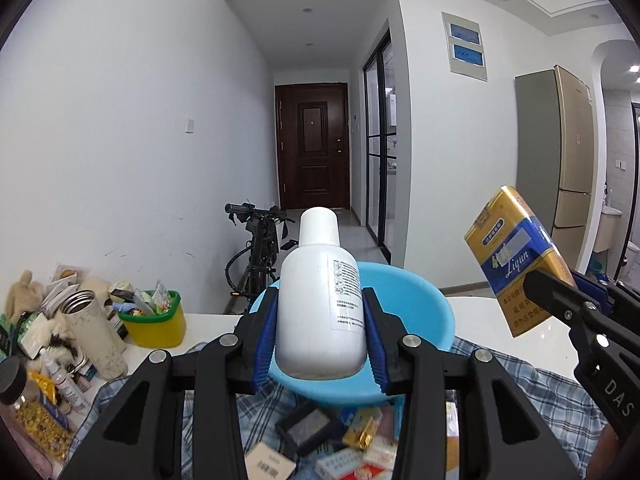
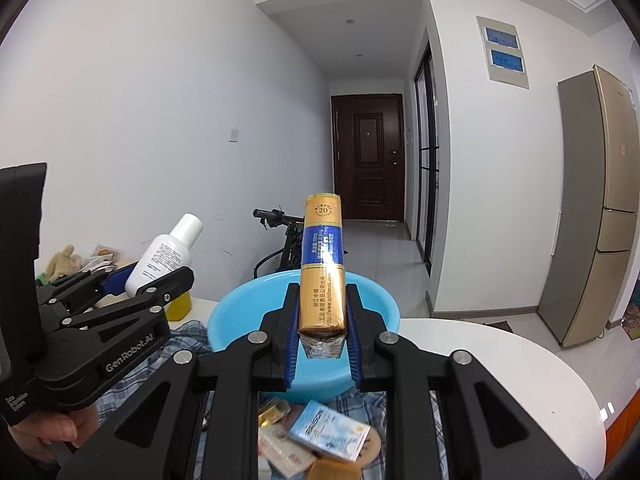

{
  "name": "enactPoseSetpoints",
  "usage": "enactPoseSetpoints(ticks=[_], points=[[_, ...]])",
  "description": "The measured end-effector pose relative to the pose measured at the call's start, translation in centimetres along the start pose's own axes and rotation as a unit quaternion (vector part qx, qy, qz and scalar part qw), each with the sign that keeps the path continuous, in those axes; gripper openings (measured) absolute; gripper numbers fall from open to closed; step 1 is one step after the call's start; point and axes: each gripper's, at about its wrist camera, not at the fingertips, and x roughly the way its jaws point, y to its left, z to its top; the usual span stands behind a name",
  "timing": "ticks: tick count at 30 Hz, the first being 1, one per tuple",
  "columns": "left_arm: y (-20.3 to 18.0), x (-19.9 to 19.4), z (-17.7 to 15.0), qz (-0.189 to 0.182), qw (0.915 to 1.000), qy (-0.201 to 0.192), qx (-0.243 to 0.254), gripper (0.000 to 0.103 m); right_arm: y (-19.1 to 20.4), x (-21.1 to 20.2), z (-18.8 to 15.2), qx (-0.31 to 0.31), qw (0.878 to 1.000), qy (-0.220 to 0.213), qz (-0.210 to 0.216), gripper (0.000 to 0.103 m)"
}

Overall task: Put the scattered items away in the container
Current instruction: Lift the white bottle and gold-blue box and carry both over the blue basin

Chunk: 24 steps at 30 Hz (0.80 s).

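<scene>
- Blue basin (image 1: pixel 420 308) sits on the tabletop (image 2: pixel 500 360), straight ahead of both grippers.
- Left gripper (image 1: pixel 320 344) pinches the bottle (image 1: pixel 320 300) upright; right gripper (image 2: pixel 322 340) is clamped on the gold pack (image 2: pixel 322 272).
- Carry both fully past the near rim, lower inside, then release one at a time.
- More packs (image 2: pixel 328 436) lie on the plaid cloth (image 1: pixel 256 408) below.

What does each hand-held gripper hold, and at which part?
Left hand-held gripper: white bottle, lower body. Right hand-held gripper: gold-and-blue pack, bottom end.
</scene>
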Motion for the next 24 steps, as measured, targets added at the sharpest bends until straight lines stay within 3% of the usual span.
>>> enactPoseSetpoints(ticks=[12,24], points=[[0.9,7.9,3.2,-0.003,1.0,-0.003,-0.008,0.042,-0.9,7.6,3.1,-0.001,1.0,-0.009,0.005,0.019],[2.9,15.1,3.5,-0.009,0.999,0.02,-0.038,0.042,-1.7,13.0,2.8,0.006,1.0,-0.001,0.011,0.019]])
